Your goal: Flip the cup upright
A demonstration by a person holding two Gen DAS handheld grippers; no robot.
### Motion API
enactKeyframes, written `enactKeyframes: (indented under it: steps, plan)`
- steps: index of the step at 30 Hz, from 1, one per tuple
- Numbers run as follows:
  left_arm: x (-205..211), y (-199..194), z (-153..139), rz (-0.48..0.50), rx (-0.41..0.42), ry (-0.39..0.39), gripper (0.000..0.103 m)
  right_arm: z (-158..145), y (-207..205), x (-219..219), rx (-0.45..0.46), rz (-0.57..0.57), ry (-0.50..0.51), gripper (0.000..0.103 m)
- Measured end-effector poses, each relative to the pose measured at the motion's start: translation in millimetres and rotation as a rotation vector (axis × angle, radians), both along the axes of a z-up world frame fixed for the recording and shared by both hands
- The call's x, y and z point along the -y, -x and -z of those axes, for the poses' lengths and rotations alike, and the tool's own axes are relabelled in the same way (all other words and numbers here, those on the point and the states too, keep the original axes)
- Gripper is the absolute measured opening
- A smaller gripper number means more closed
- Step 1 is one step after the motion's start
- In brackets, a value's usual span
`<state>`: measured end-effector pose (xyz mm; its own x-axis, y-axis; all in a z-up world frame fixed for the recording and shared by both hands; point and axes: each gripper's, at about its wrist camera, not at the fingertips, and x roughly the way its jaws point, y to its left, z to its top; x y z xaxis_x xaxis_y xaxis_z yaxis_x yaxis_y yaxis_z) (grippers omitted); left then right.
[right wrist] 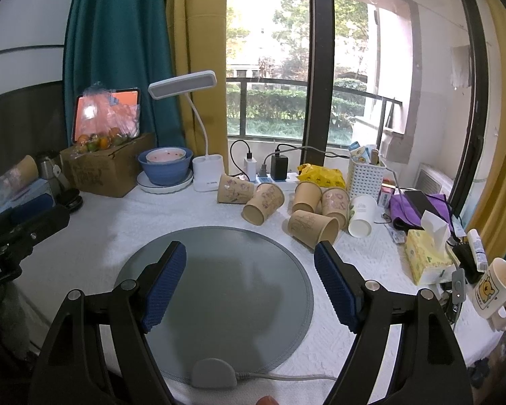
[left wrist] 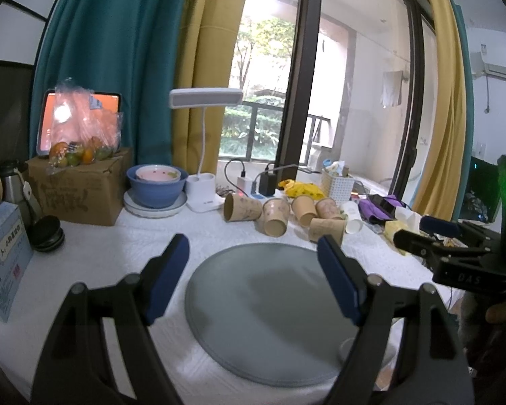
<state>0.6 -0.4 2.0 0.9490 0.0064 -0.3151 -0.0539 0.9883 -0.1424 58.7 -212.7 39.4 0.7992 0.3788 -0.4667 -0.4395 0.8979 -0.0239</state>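
Observation:
Several brown paper cups lie on their sides in a cluster behind the round grey mat (right wrist: 239, 276). The nearest brown cup (right wrist: 312, 227) lies just off the mat's far right edge; it also shows in the left wrist view (left wrist: 325, 227). A white paper cup (right wrist: 361, 216) lies on its side at the cluster's right. My left gripper (left wrist: 253, 263) is open and empty above the mat (left wrist: 273, 307). My right gripper (right wrist: 249, 270) is open and empty above the mat, its right fingertip (right wrist: 324, 253) close to the nearest cup.
Behind the cups stand a white desk lamp (right wrist: 207, 175), a blue bowl on a plate (right wrist: 165, 168), a cardboard box (right wrist: 108, 168), a power strip with chargers (right wrist: 276, 168) and a white basket (right wrist: 366, 172). A tissue pack (right wrist: 425, 256) and a mug (right wrist: 496, 287) sit at the right.

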Motion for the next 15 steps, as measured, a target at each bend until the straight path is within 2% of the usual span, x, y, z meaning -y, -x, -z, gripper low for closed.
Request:
enactKeyframes:
  steps: [6, 15]
  plan:
    - [-0.6, 1.3, 1.2, -0.001, 0.014, -0.019, 0.079, -0.2, 0.3, -0.3, -0.001, 0.002, 0.001, 0.081]
    - [-0.8, 1.5, 10.4, 0.006, -0.021, 0.0, 0.079, 8.8, -9.3, -2.9, -0.026, 0.01, 0.009, 0.081]
